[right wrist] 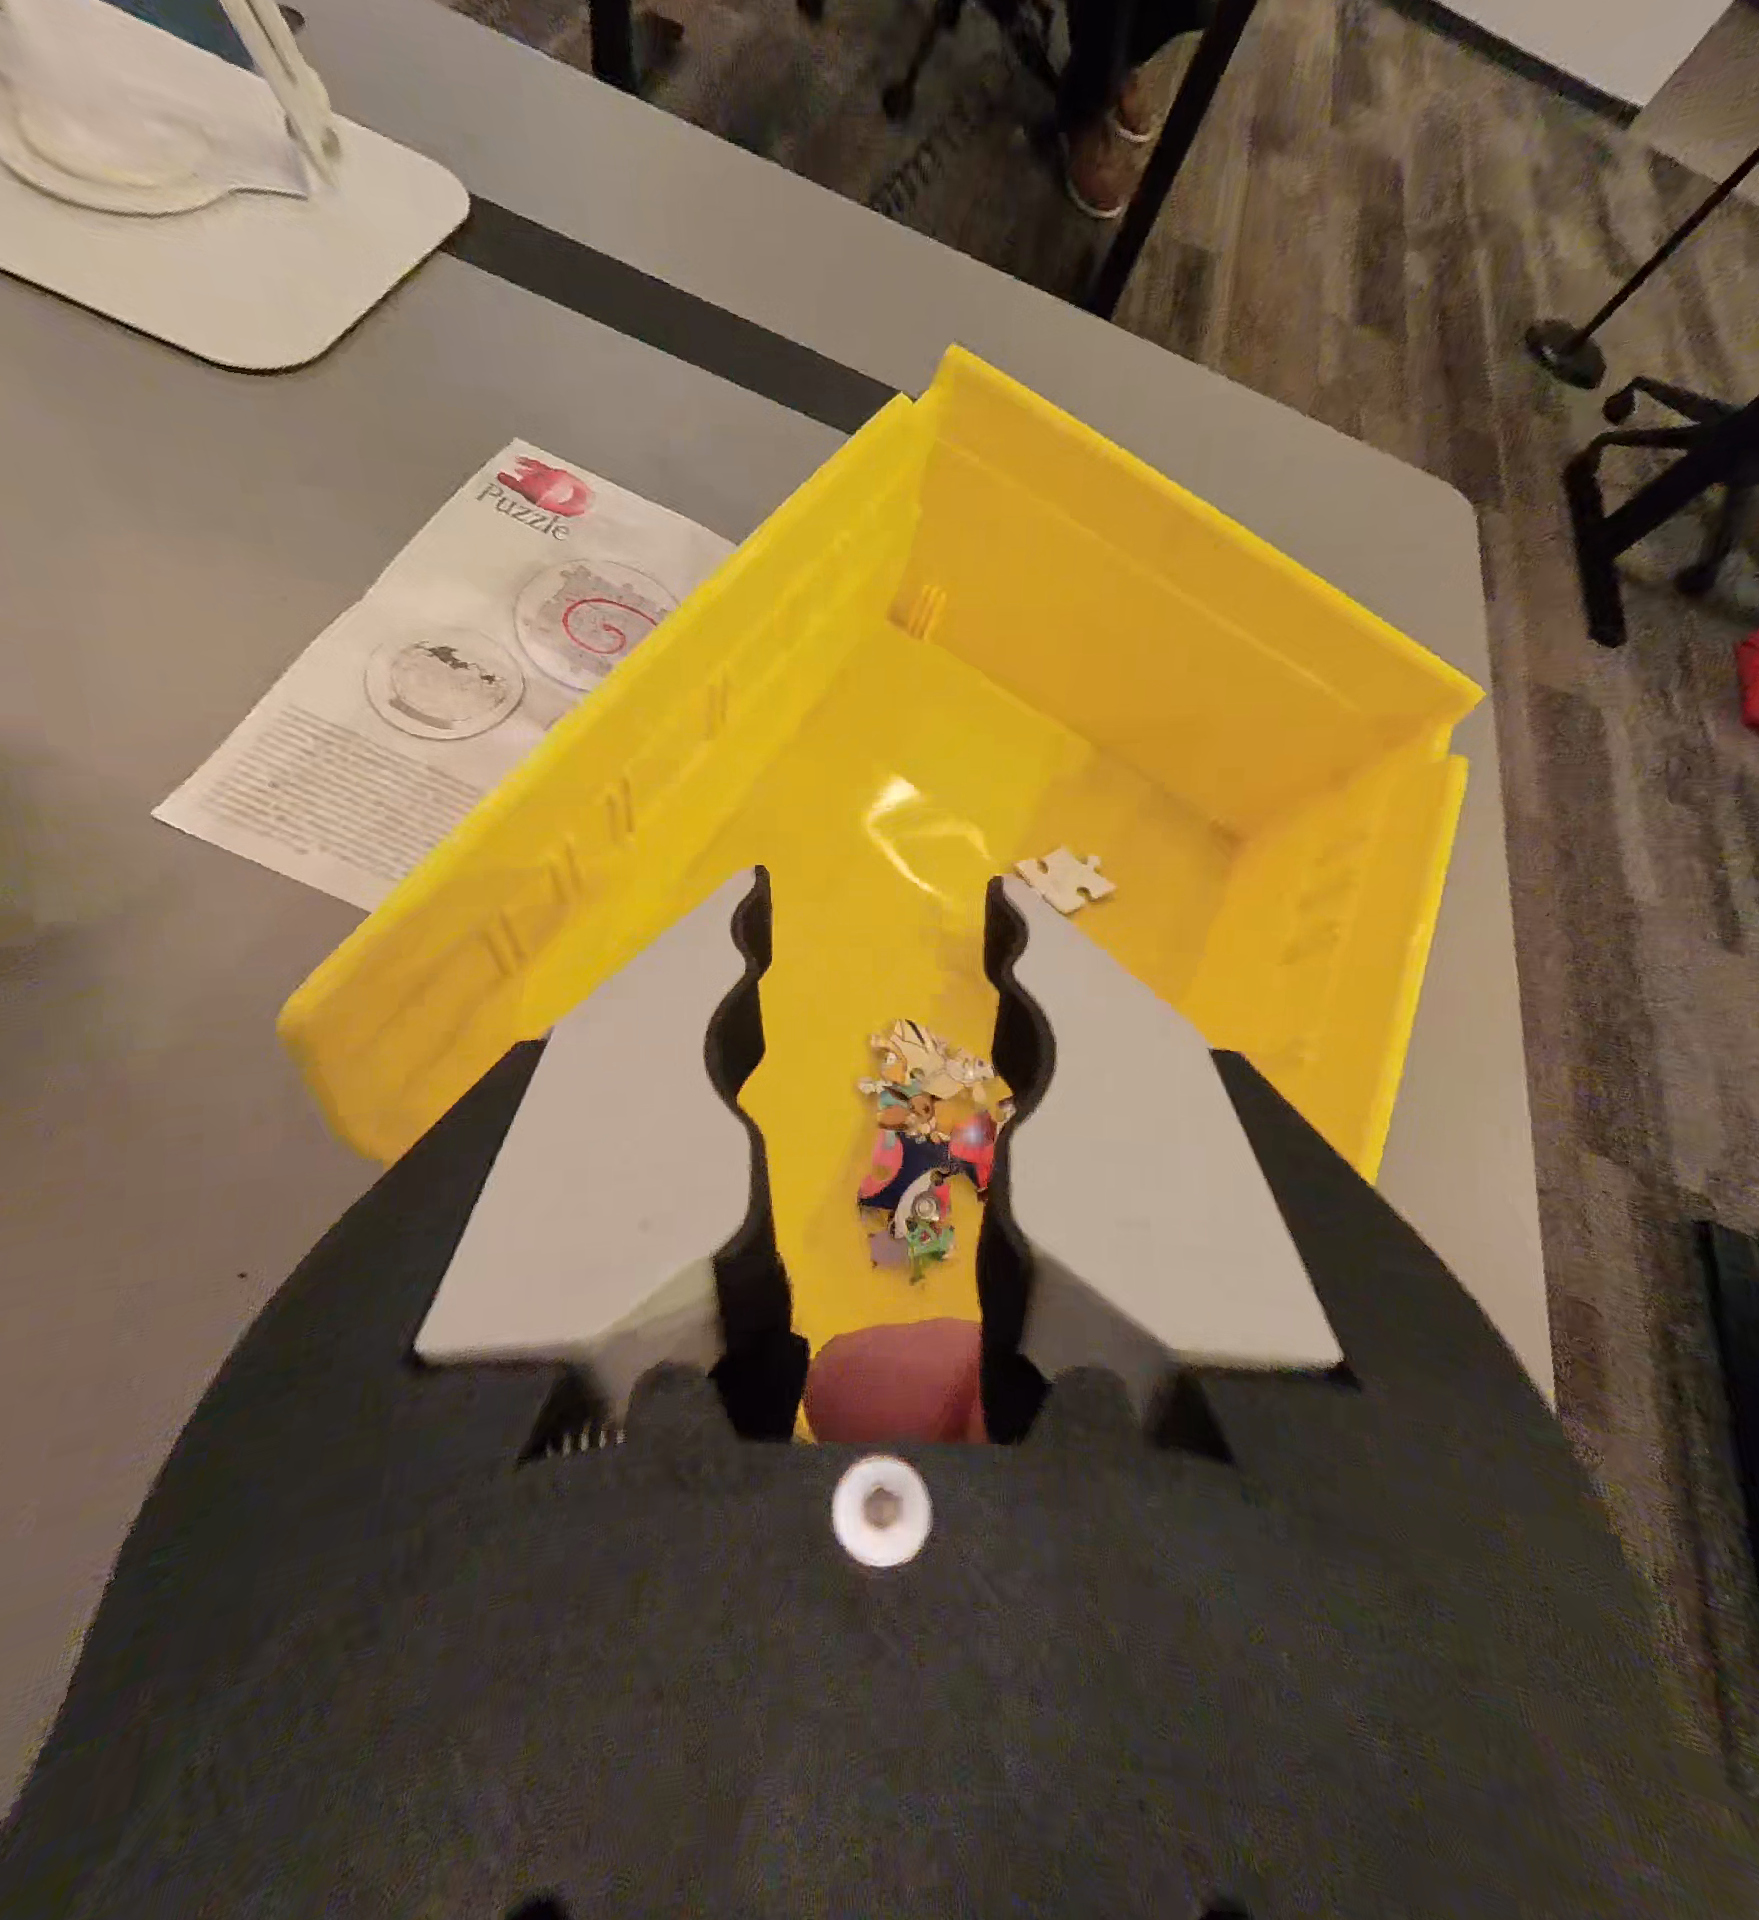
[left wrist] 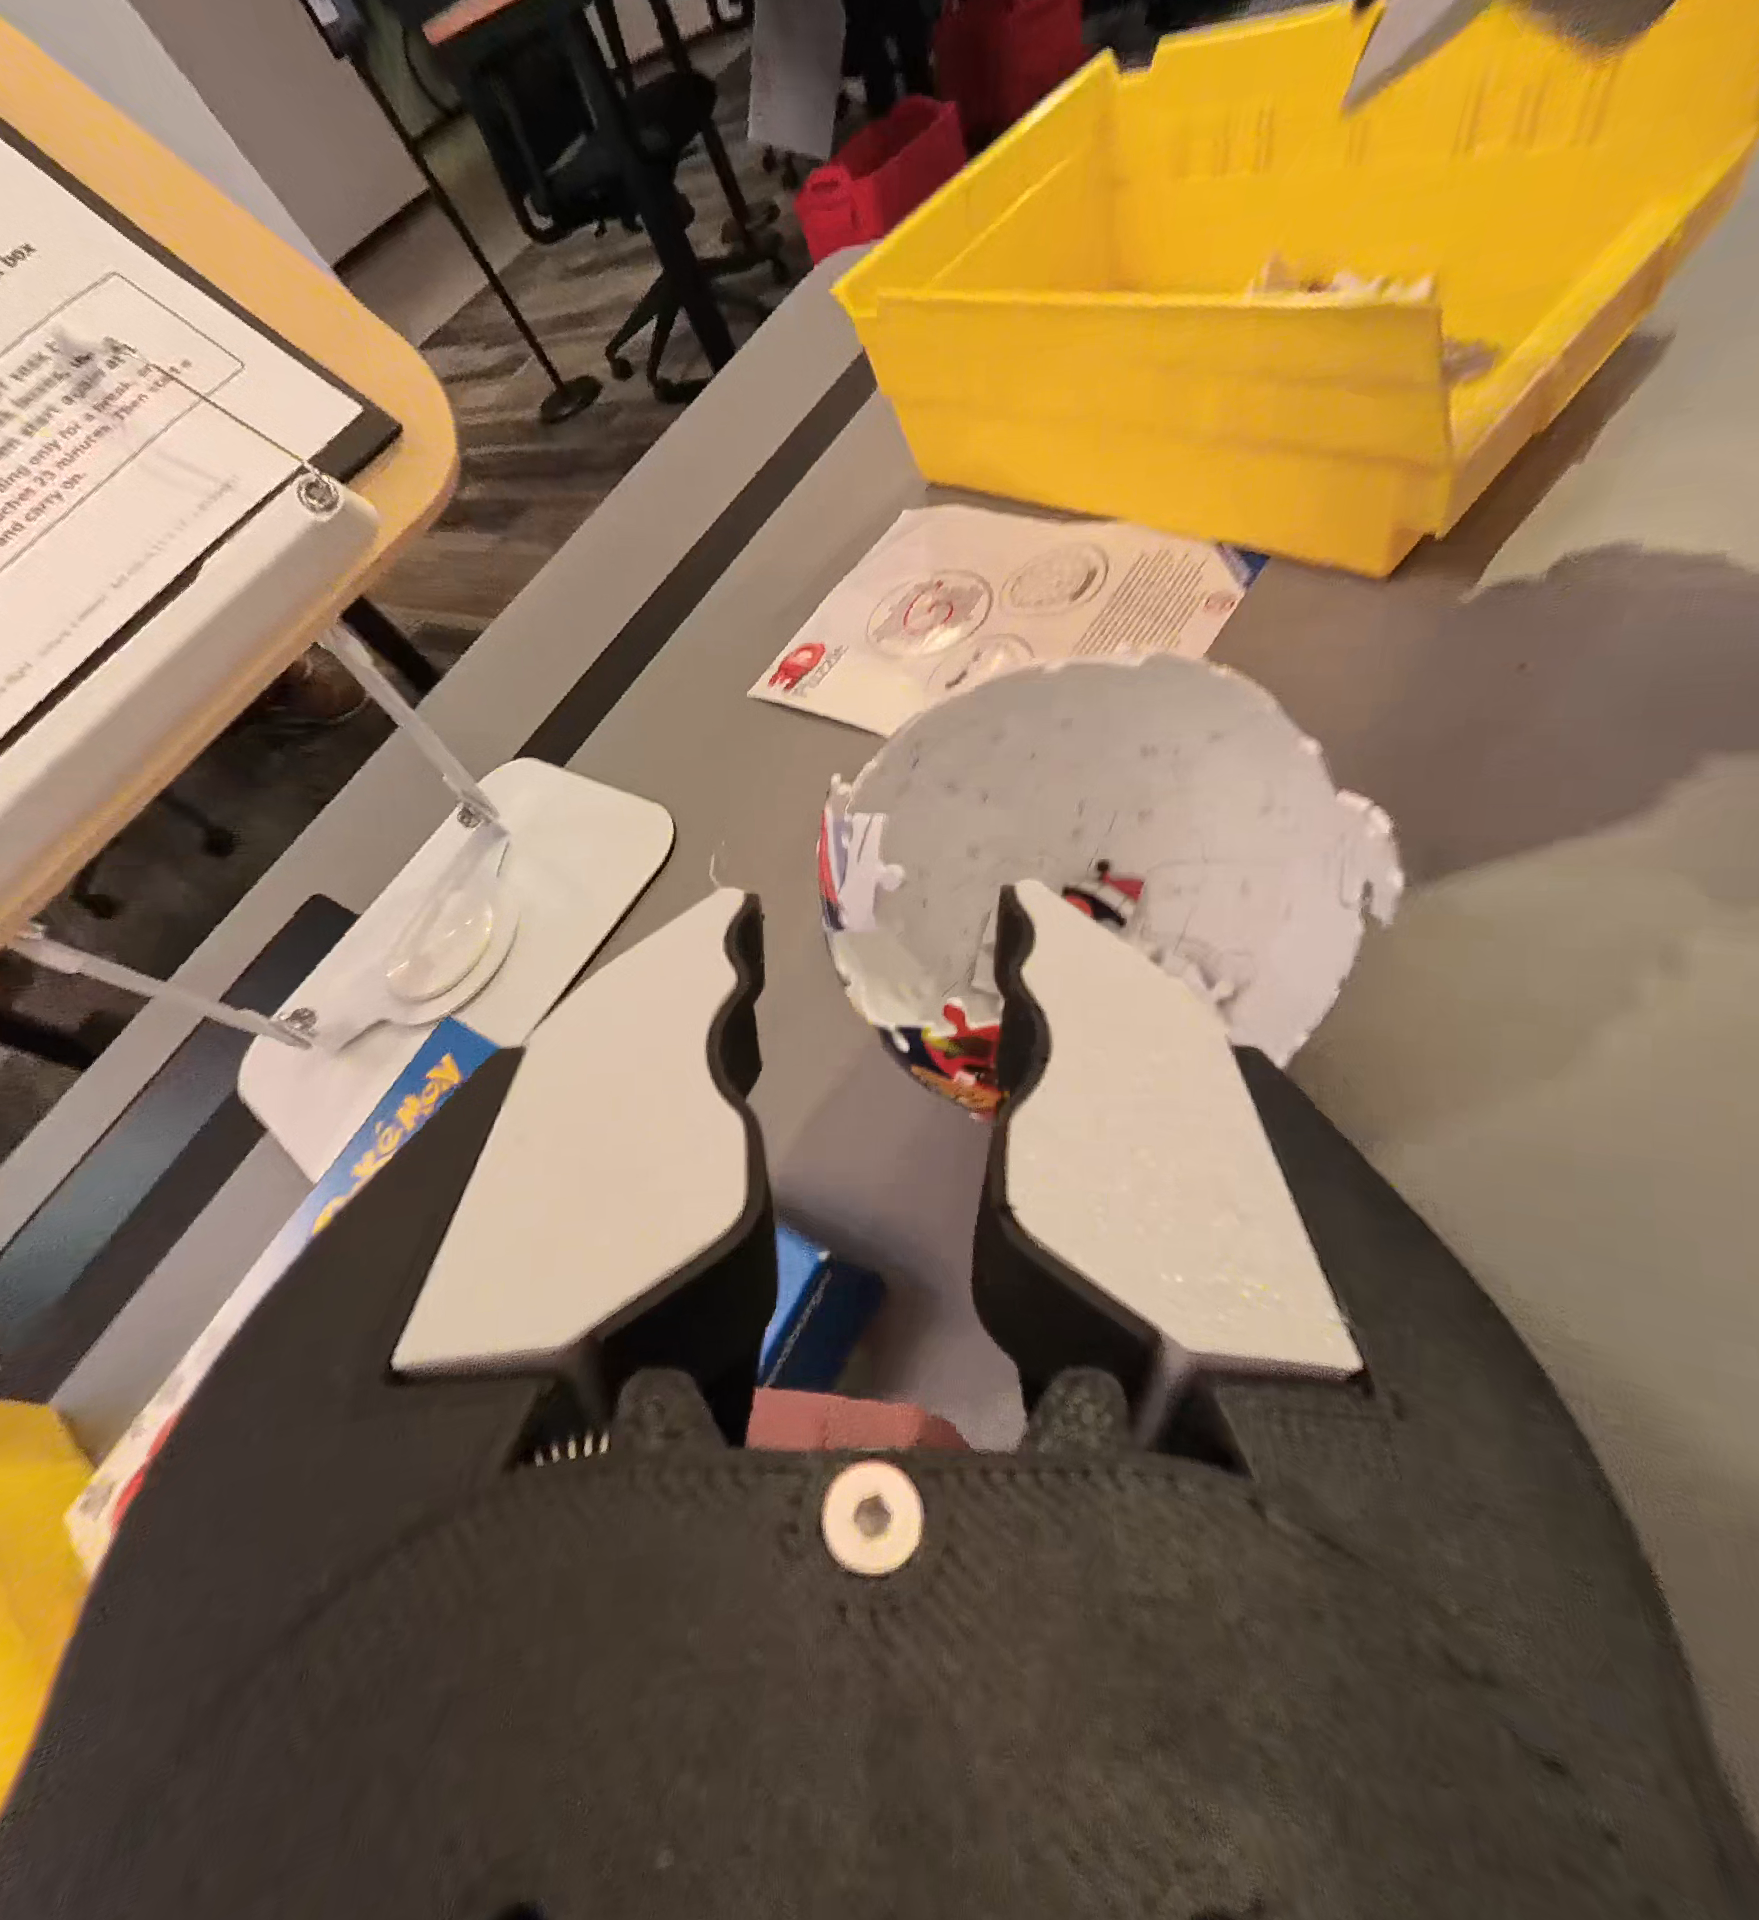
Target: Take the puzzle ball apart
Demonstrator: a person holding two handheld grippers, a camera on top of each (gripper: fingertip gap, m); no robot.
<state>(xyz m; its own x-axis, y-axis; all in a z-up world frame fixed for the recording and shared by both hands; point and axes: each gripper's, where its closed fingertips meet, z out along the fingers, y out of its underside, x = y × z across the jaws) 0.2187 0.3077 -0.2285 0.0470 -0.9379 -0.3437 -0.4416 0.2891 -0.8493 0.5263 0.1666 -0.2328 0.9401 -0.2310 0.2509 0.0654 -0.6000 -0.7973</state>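
The puzzle ball (left wrist: 1083, 831) sat on the grey counter (left wrist: 1581, 1039) in my left wrist view, already partly apart: a broken shell with a jagged rim, its pale inner side turned toward the camera and printed colour showing along its lower left edge. It lay just ahead of my left gripper (left wrist: 880, 904), toward 1 o'clock of the tips. The right-hand finger overlapped the shell's lower edge in the picture, but I could not tell whether it touched. The left gripper's jaws were spread and nothing sat between them.

Beyond the ball, at 12 o'clock, a printed instruction sheet (left wrist: 1010, 613) lay flat on the counter, and past it, toward 1 o'clock, stood the yellow bin (left wrist: 1166, 416). At 10 o'clock from the ball a white stand base (left wrist: 563, 852) rested on the counter, carrying a tilted board with a printed page (left wrist: 75, 416). A blue box (left wrist: 387, 1122) lay under the gripper at 8 o'clock.

In my right wrist view, the right gripper (right wrist: 875, 883) hung over the yellow bin (right wrist: 1114, 644), jaws spread and empty. On the bin floor between the fingers lay a cluster of coloured puzzle pieces (right wrist: 927, 1132), and one loose pale piece (right wrist: 1062, 878) lay at 1 o'clock of the tips. The instruction sheet (right wrist: 418, 686) lay beside the bin at 10 o'clock.
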